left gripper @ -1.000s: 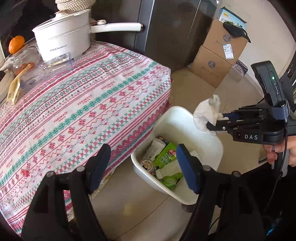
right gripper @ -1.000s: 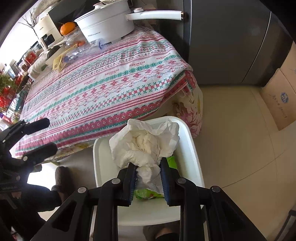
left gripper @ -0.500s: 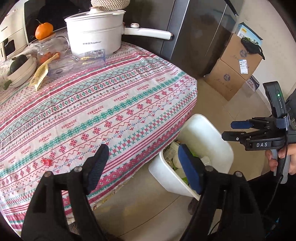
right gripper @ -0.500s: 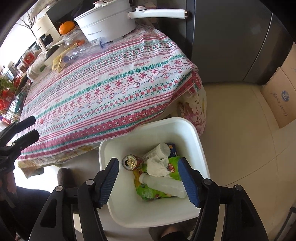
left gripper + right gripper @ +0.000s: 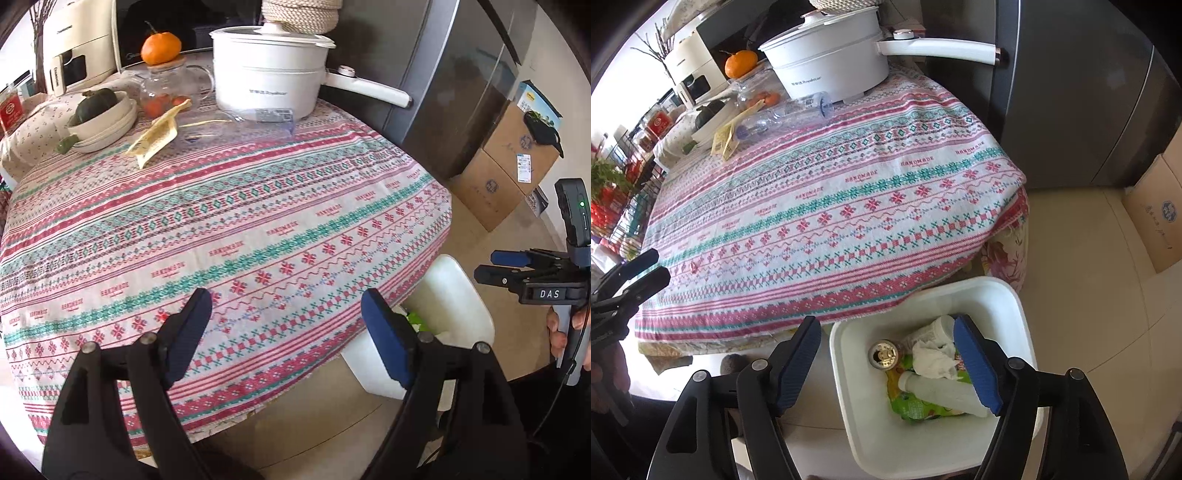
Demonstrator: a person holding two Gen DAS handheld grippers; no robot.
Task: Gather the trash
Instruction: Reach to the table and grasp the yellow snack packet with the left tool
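Right wrist: crumpled tissue [image 5: 932,357] in bin [image 5: 846,387], beneath spread right tool [image 5: 886,362].

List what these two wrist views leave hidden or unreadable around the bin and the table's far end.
- Bin contents, left wrist view: table edge and the left tongs cover nearly everything.
- Green wrapper under the bottle, right wrist view: print too small, partly behind the right tongs.
- Bin's near wall, right wrist view: cut off by the bottom edge.
- Clear bottle label by the pot: too small to read.
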